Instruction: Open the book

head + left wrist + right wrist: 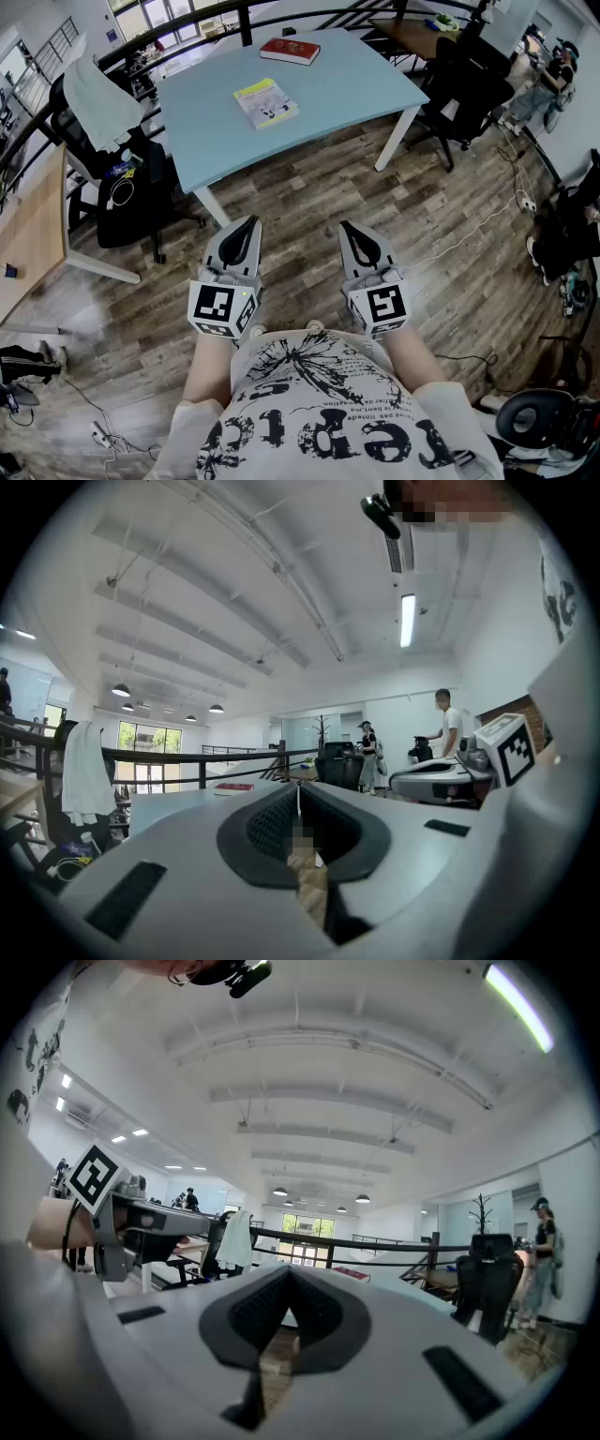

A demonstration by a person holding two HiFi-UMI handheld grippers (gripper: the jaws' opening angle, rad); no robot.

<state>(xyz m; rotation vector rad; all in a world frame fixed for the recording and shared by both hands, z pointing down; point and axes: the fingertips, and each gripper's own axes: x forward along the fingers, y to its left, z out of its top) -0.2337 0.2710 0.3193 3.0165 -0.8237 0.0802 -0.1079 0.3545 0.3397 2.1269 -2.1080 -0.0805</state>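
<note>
I counted two books, a red book and a yellow book, one blue table, and two grippers: left gripper, right gripper.

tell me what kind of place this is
Most likely an open-plan office or lab on an upper level: a light blue table, black office chairs at the desks, and a black railing along the floor's edge.

The table top in the upper middle looks smooth and matt. The floor is rough-grained wood planks. The yellow book has a paper cover. The left gripper and right gripper are matt grey plastic, their pads black and dotted.
</note>
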